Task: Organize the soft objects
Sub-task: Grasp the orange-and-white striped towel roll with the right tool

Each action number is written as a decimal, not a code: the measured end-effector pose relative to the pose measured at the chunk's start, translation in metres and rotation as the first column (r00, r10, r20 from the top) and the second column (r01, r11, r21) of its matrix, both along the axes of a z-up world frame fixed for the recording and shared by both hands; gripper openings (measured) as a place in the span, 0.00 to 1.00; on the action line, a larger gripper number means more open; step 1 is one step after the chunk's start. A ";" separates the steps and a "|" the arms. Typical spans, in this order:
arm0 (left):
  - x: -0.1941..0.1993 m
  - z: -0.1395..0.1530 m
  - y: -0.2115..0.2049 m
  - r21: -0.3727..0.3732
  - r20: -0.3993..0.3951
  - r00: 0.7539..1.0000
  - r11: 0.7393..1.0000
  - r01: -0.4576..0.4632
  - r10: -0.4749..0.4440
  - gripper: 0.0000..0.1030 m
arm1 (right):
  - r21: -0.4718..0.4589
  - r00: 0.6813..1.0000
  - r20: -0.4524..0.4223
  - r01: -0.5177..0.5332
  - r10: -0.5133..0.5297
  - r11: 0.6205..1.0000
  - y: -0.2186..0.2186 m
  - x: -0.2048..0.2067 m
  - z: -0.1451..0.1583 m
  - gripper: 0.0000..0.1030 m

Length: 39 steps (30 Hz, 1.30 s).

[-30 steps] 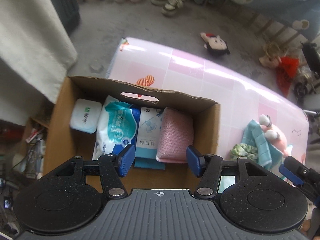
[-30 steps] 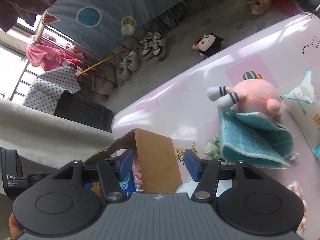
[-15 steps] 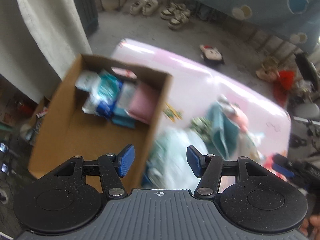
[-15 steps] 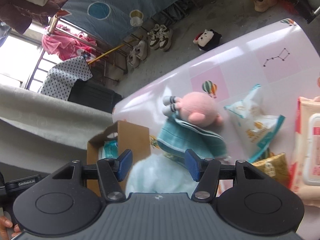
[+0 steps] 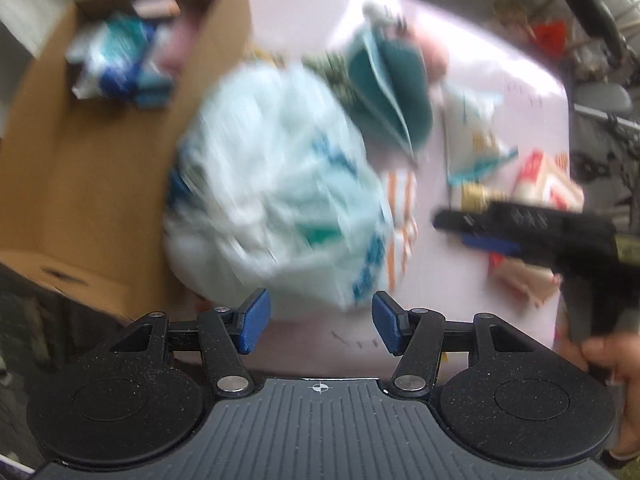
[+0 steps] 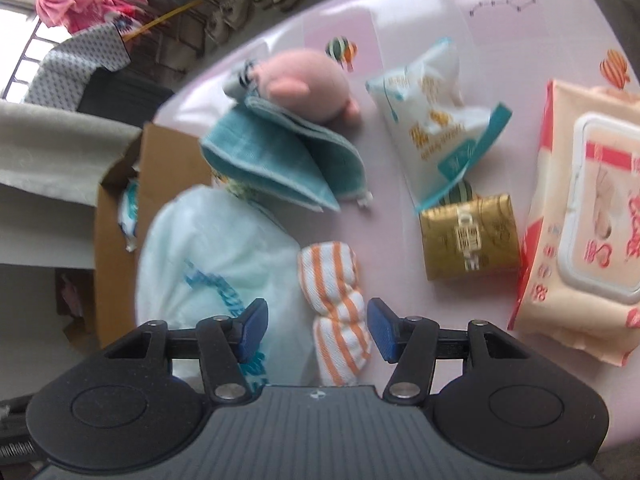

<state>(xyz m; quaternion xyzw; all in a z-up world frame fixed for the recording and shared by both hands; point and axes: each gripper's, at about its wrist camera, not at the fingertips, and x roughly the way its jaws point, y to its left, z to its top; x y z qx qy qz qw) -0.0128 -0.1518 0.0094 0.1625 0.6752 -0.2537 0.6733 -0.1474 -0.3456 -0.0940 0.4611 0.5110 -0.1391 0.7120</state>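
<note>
A big pale bag with blue print (image 5: 276,184) lies on the pink table next to the open cardboard box (image 5: 80,184), blurred in the left wrist view. My left gripper (image 5: 318,326) hangs open above the bag's near edge, with nothing between its pads. In the right wrist view an orange-striped rolled cloth (image 6: 336,280) lies beside the same bag (image 6: 216,256). My right gripper (image 6: 316,328) is over that cloth with its jaws closing; the cloth lies between the pads, which do not press it. A teal towel (image 6: 280,160) leans on a pink plush (image 6: 308,80).
The box (image 6: 116,216) holds tissue packs and a pink cloth. A white snack packet (image 6: 428,120), a gold packet (image 6: 468,236) and a large wet-wipes pack (image 6: 580,216) lie to the right on the table (image 6: 500,12). A hand carries the right gripper (image 5: 472,232) at the right.
The left gripper swept from above the box to above the pale bag on the table. The right gripper tipped downward and moved across to the striped cloth, its jaws narrowing slightly.
</note>
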 end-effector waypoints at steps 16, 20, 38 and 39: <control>-0.028 -0.075 0.015 0.029 -0.171 0.985 0.999 -0.023 0.028 0.54 | -0.044 0.992 -0.096 -0.091 0.086 0.995 0.020 0.031 -0.038 0.19; -0.032 -0.082 0.012 0.038 -0.164 0.986 0.999 -0.014 0.020 0.54 | -0.042 0.989 -0.100 -0.110 0.106 0.993 0.019 0.035 -0.045 0.19; -0.064 -0.097 -0.015 -0.028 -0.123 0.980 0.987 0.155 -0.158 0.55 | 0.155 0.983 -0.122 -0.120 0.140 0.981 0.012 -0.014 -0.062 0.11; -0.067 -0.098 -0.017 -0.028 -0.119 0.977 0.984 0.175 -0.177 0.55 | 0.176 0.982 -0.126 -0.121 0.144 0.977 0.012 -0.018 -0.064 0.11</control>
